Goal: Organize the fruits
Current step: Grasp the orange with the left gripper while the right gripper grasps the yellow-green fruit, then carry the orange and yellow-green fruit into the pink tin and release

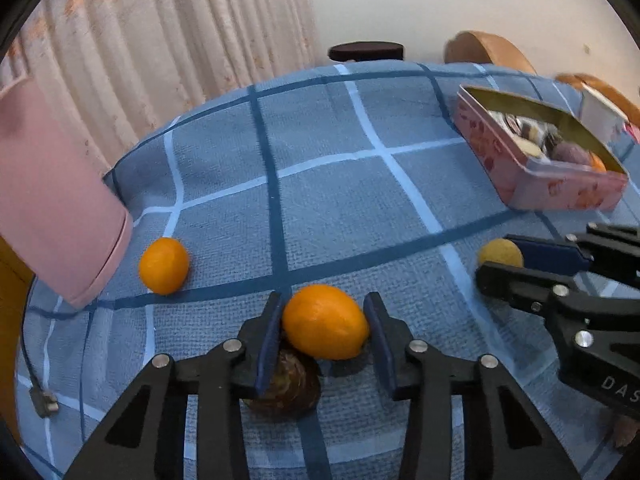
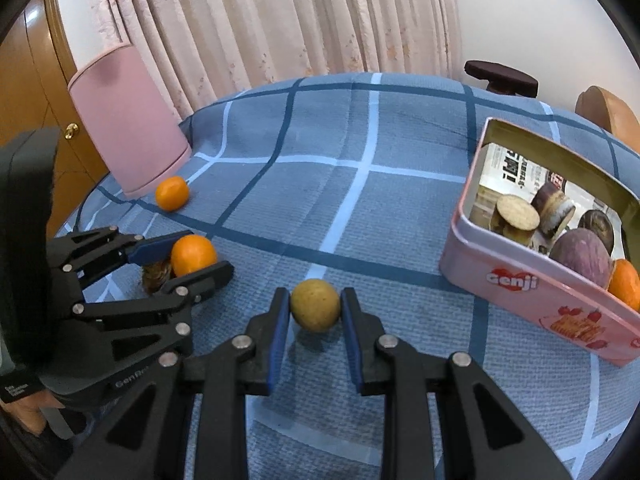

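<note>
My left gripper (image 1: 325, 322) is open around an orange (image 1: 325, 322) on the blue checked cloth; the left pad touches it, the right pad stands a little apart. A brown scaly fruit (image 1: 290, 386) lies just behind the orange. My right gripper (image 2: 315, 312) is closed against a small yellow-green fruit (image 2: 315, 311) that rests on the cloth. A second orange (image 1: 164, 266) lies at the left by the pink lampshade. The pink tin (image 2: 568, 312) at the right holds an orange (image 2: 626, 284), a purple fruit and other pieces.
A pink lampshade (image 2: 128, 124) lies at the table's left edge. A cable with a plug (image 1: 42, 400) runs along the near left. Curtains hang behind. A dark stool (image 2: 500, 74) and wooden chair backs (image 1: 486, 52) stand beyond the far edge.
</note>
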{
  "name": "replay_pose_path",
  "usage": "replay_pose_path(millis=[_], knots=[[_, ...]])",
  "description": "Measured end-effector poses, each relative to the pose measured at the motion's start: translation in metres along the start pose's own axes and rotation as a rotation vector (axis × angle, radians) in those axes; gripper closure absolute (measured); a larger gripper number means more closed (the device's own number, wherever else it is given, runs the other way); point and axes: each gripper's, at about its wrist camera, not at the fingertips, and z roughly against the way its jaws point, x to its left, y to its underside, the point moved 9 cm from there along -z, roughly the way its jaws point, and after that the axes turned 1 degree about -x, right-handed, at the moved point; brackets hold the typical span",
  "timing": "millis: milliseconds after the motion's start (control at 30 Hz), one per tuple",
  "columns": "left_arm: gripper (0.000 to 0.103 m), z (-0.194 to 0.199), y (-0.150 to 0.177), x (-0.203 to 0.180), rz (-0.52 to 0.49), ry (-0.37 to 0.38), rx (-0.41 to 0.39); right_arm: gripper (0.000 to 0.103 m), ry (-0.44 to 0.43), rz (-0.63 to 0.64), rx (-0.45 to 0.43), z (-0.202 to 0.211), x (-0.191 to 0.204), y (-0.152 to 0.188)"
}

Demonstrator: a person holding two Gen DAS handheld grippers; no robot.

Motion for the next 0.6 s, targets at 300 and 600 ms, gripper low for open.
replay_pose_path(millis=[300, 600], knots=[[0.060, 0.027, -0.032, -0.004, 0.170, 0.008, -0.194, 0.074, -0.006, 0.015, -0.091, 0.017, -0.002, -0.014], [0.060, 0.035, -0.054, -0.043, 0.206, 0.043, -0.247, 0.074, 0.092, -0.058, -0.259, 0.057, -0.059, -0.039]])
